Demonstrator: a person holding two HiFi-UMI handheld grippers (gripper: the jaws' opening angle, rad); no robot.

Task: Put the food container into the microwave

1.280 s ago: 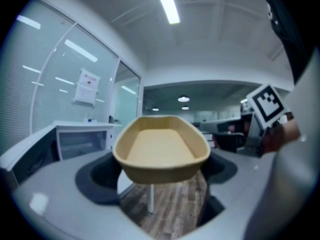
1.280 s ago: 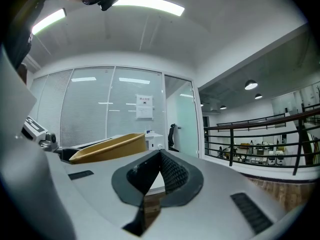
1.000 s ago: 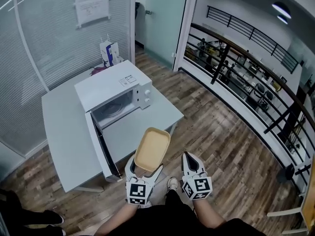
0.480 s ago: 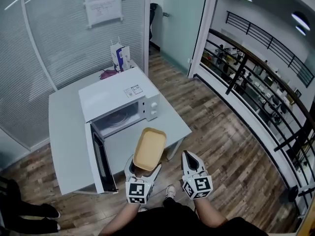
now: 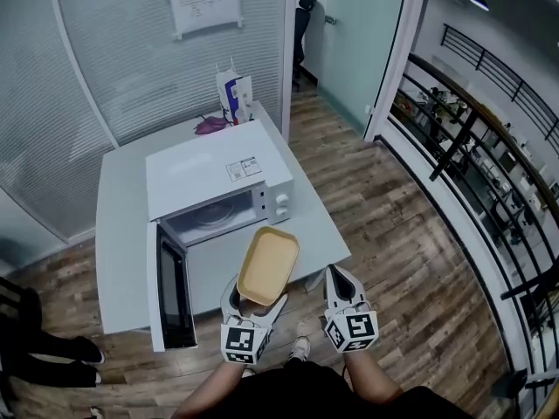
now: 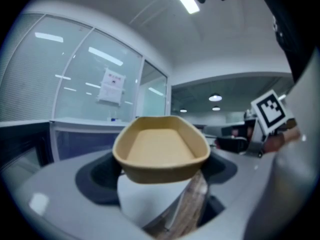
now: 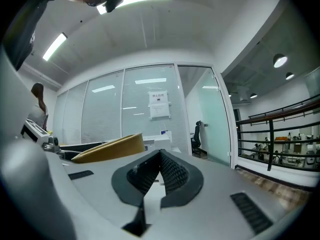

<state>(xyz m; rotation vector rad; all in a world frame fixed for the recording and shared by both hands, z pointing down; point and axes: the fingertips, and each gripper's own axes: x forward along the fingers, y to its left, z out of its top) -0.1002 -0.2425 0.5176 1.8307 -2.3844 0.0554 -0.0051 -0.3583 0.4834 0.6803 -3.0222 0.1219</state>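
One end only of the tan shallow food container (image 5: 268, 264) is pinched in the left gripper (image 5: 258, 300) fingers. It may sag, twist loose, or clip the open black door (image 5: 173, 291). Both grippers are low and point forward. The right gripper (image 5: 339, 278) fingers are closed, empty. Container airborne, short of the white microwave (image 5: 218, 177) on the grey worktop (image 5: 122, 208).

I can't read the wall notice (image 5: 205, 1) or the label (image 5: 244, 168) on the microwave (image 5: 214, 175): too small. The food container (image 5: 267, 265) hides the left gripper's (image 5: 255, 305) jaw tips. A bystander's legs (image 5: 39, 356) are cut off at the left edge.
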